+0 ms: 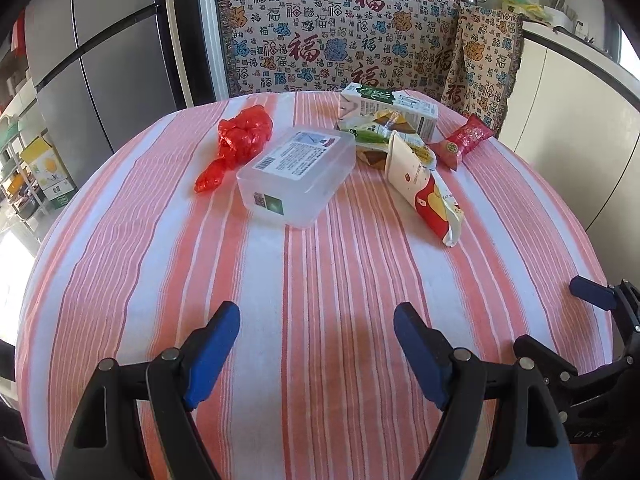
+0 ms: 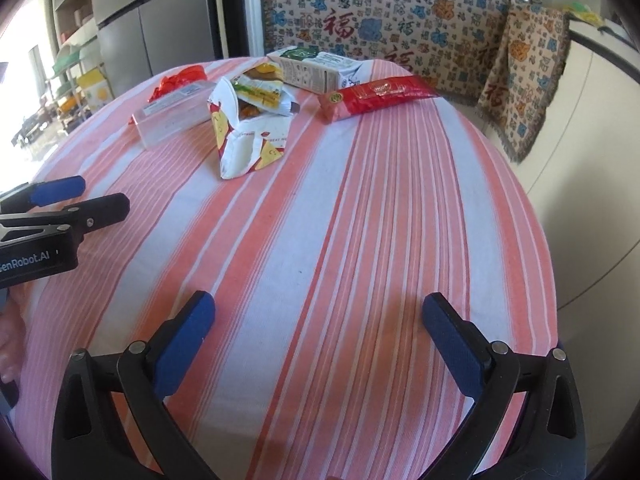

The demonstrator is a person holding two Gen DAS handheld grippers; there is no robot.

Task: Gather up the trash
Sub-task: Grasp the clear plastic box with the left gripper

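Left gripper (image 1: pixel 316 344): jaws wide apart, empty; body printed "enRobot.AI".
Right gripper (image 2: pixel 318 332): jaws wide apart, empty.
Trash: clear box (image 1: pixel 296 174) with barcode label, red bag (image 1: pixel 236 142), carton (image 1: pixel 390 110), snack wrappers (image 1: pixel 424 184), far across the striped counter (image 1: pixel 320 280).
Backdrop cloth (image 1: pixel 340 36): repeated "福".

Left wrist view looks steeply down from the near edge of the striped table (image 1: pixel 320 280) toward the patterned blanket (image 1: pixel 344 32) beyond it; right wrist view does likewise from just rightward, nearer the table's right edge; both share the litter cluster at the table's far side, including the milk carton (image 1: pixel 394 110).
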